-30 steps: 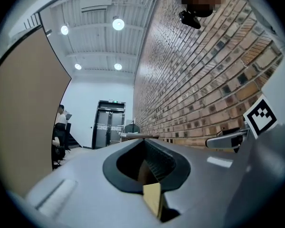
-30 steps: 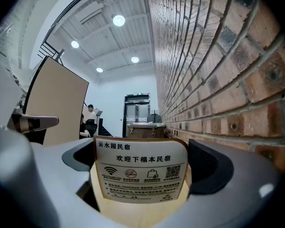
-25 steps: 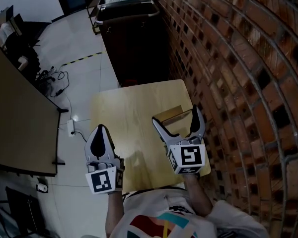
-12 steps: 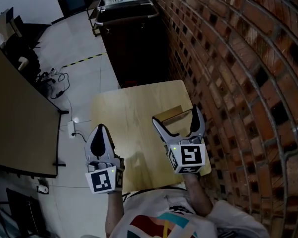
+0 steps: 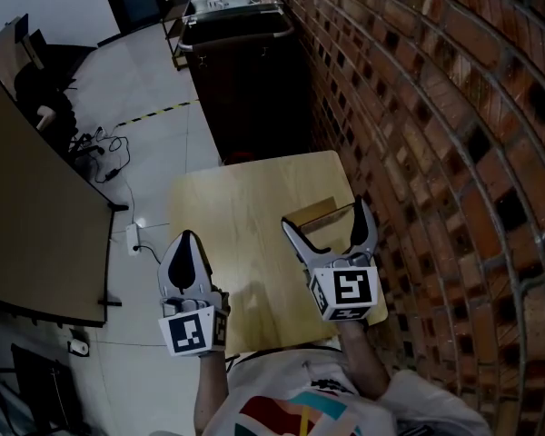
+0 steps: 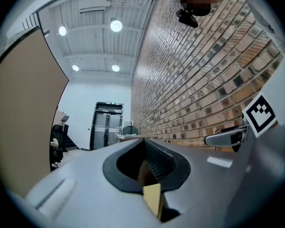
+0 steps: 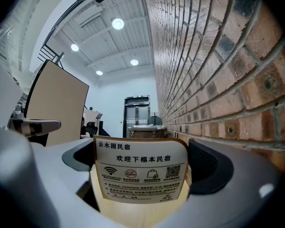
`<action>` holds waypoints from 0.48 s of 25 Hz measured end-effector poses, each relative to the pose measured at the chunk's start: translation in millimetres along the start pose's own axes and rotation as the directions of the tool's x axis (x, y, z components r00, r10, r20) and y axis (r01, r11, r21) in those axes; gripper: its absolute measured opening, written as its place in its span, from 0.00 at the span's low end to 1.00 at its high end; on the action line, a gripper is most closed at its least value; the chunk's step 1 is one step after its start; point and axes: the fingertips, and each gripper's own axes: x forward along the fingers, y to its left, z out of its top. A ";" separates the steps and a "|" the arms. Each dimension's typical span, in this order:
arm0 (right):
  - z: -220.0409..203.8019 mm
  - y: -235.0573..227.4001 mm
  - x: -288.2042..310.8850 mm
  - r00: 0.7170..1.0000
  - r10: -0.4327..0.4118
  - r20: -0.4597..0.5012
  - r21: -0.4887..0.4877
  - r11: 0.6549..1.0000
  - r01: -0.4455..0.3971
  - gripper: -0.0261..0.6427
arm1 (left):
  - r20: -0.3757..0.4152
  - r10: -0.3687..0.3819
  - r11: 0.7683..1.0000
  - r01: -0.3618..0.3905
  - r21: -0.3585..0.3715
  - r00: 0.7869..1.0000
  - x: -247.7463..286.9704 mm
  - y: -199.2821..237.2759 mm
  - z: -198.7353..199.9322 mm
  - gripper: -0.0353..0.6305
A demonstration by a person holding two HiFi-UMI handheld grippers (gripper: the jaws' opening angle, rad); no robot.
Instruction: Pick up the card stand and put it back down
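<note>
Right gripper view: right gripper (image 7: 145, 163) spread wide, empty, flanking the card stand (image 7: 137, 184) upright on the table (image 5: 236, 216) beside the brick wall (image 5: 418, 107). Left gripper (image 6: 149, 167) clenched, idle. Risk: uneven closure could tip the thin, glossy, round-cornered stand or skid it across smooth wood

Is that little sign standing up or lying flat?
Upright: the card stand shows its printed face square-on, text lines level, base on the wooden table.
</note>
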 end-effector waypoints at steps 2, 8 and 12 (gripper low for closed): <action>-0.7 -0.3 -0.4 1.000 0.001 -0.001 0.000 1.000 -0.001 0.90 | -0.001 0.003 1.000 -0.003 -0.004 1.000 -0.5 0.0 -0.5 0.05; -0.2 0.2 -1.3 1.000 0.006 0.002 0.000 1.000 -0.006 0.90 | -0.015 0.004 1.000 -0.004 0.018 1.000 -0.5 -1.3 -3.5 0.05; 0.6 1.4 -1.8 1.000 0.009 0.004 -0.003 1.000 -0.009 0.90 | 0.018 0.005 1.000 -0.005 -0.003 1.000 -2.3 -0.6 2.5 0.05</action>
